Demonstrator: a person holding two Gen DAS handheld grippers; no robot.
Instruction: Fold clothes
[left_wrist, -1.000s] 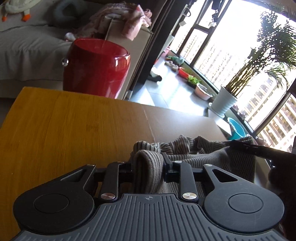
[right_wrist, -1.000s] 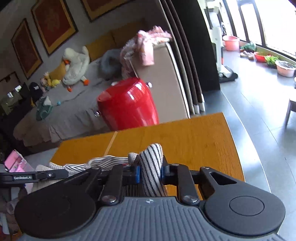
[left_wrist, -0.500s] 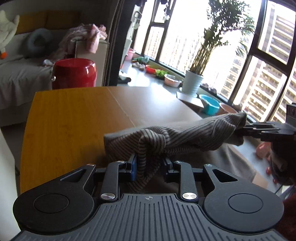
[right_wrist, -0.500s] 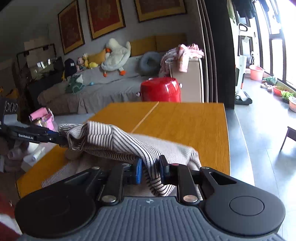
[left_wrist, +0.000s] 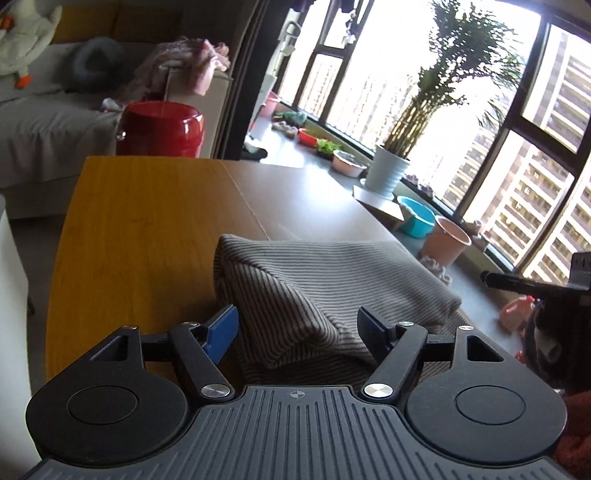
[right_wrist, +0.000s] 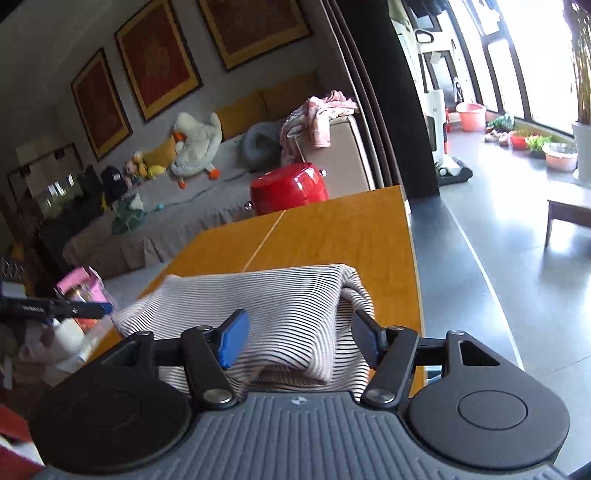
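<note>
A striped knit garment (left_wrist: 325, 280) lies folded on the wooden table (left_wrist: 140, 229). It also shows in the right wrist view (right_wrist: 266, 310). My left gripper (left_wrist: 298, 328) is open, its jaws spread on either side of a fold at the garment's near edge, holding nothing. My right gripper (right_wrist: 299, 341) is open too, its jaws spread over the other near corner, empty. The right gripper's tip shows in the left wrist view (left_wrist: 517, 282), and the left gripper's tip in the right wrist view (right_wrist: 74, 309).
A red stool (left_wrist: 162, 127) stands beyond the table's far end, beside a sofa (right_wrist: 192, 206) with plush toys. Potted plant (left_wrist: 391, 173), basins (left_wrist: 417, 221) and windows line the right side. The table's right edge (right_wrist: 415, 280) drops to grey floor.
Both grippers held the garment lifted and stretched between them. Now the garment lies folded on the table and both grippers have opened and let go.
</note>
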